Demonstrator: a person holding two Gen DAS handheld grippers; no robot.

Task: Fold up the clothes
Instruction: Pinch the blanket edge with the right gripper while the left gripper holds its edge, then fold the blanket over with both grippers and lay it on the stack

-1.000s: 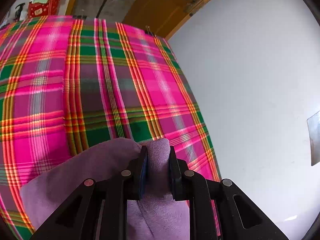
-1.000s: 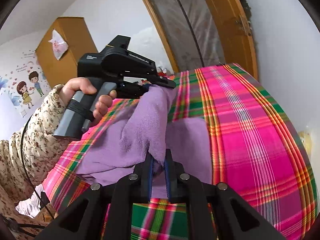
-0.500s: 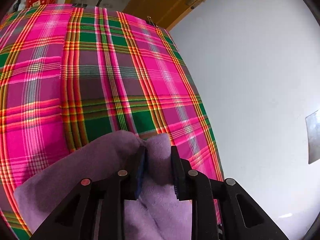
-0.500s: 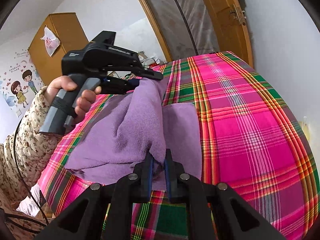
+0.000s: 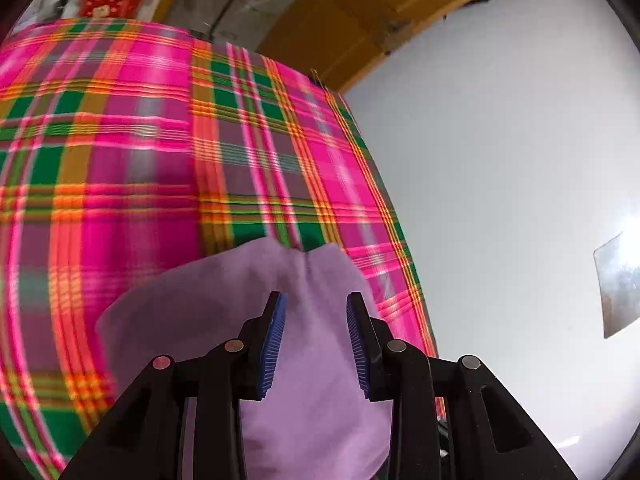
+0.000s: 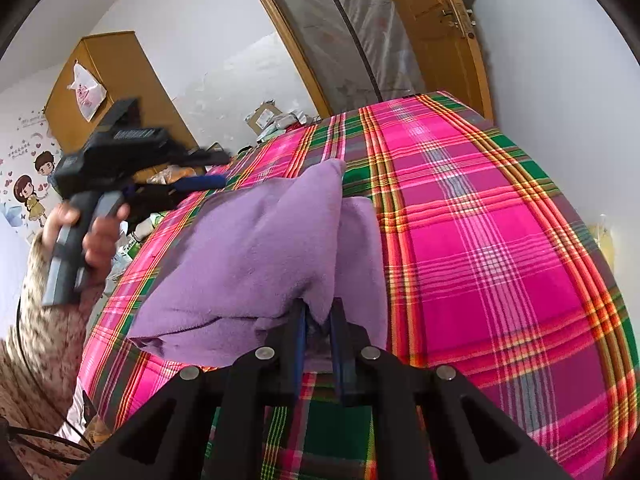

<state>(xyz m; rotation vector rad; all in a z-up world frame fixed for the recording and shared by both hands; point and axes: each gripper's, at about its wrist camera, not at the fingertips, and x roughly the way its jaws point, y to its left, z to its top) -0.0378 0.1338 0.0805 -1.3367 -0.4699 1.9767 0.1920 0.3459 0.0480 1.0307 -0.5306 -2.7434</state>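
The right gripper pinches a near fold of the one purple garment, which lies on the plaid bedspread. The left gripper is opening, pads clear of the cloth, tilted downward, held in one hand.

A plain lilac garment lies on a bedspread checked in hot pink, green, orange and yellow. Blue pads line the black fingers low in the frame. The sleeve, lower left, is brown-speckled cream.
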